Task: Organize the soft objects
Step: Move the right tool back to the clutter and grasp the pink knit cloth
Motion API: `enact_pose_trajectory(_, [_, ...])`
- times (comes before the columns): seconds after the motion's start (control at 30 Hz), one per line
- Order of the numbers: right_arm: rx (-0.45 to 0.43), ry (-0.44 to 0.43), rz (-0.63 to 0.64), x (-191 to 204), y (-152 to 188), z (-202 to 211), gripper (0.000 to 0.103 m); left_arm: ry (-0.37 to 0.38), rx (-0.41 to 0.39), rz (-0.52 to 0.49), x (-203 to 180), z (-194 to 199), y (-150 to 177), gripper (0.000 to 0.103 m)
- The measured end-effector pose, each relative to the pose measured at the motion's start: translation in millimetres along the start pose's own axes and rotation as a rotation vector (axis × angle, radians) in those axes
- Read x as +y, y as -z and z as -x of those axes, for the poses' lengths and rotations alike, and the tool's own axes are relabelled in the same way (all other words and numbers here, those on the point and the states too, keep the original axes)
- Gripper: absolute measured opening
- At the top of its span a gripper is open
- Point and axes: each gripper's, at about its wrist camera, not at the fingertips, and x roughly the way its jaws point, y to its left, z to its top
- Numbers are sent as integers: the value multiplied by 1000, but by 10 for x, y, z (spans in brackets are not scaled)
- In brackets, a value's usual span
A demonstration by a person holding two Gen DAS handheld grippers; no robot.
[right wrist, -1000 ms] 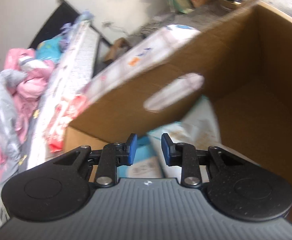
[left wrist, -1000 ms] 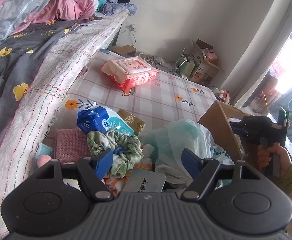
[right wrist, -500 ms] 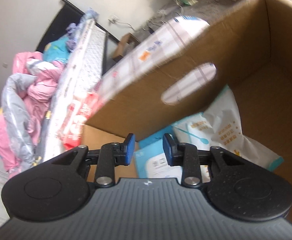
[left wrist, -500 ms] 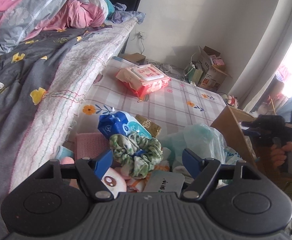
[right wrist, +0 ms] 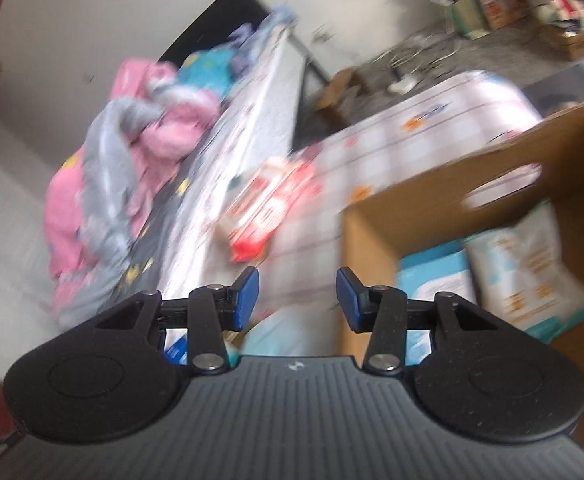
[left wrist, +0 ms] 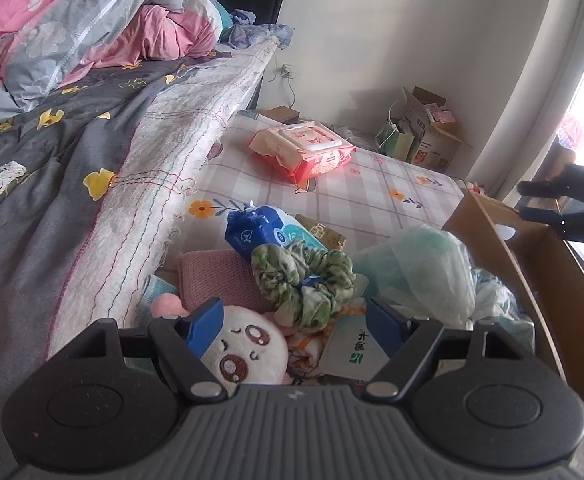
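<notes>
My left gripper (left wrist: 293,326) is open and empty, hovering over a pile of soft things: a white plush face (left wrist: 248,350), a green floral scrunchie (left wrist: 303,280), a pink knit cloth (left wrist: 216,278), a blue tissue pack (left wrist: 264,230) and a pale plastic bag (left wrist: 423,276). My right gripper (right wrist: 296,294) is open and empty above the near corner of a cardboard box (right wrist: 371,248); it also shows at the far right of the left wrist view (left wrist: 551,200). The box (left wrist: 531,256) holds tissue packs (right wrist: 527,268).
A red wet-wipe pack (left wrist: 303,152) lies further back on the checked mat (left wrist: 371,196). A bed with a grey quilt (left wrist: 52,152) and pink bedding (left wrist: 92,20) rises on the left. Small boxes (left wrist: 423,128) stand by the back wall.
My right gripper has opened wider and pulled up out of the box toward the mat. My left gripper has drawn back, bringing the plush face into view.
</notes>
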Motion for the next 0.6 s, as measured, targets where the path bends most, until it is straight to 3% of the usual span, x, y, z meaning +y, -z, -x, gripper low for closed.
enact_pose_trajectory(0.33, [226,-186,56,796,577,-396,44,-16,36,-56,43,67,278,79])
enact_pose_trajectory(0.6, [371,-241,41,1155,1094,-839,45,-21,32,-48,206,78,369,79])
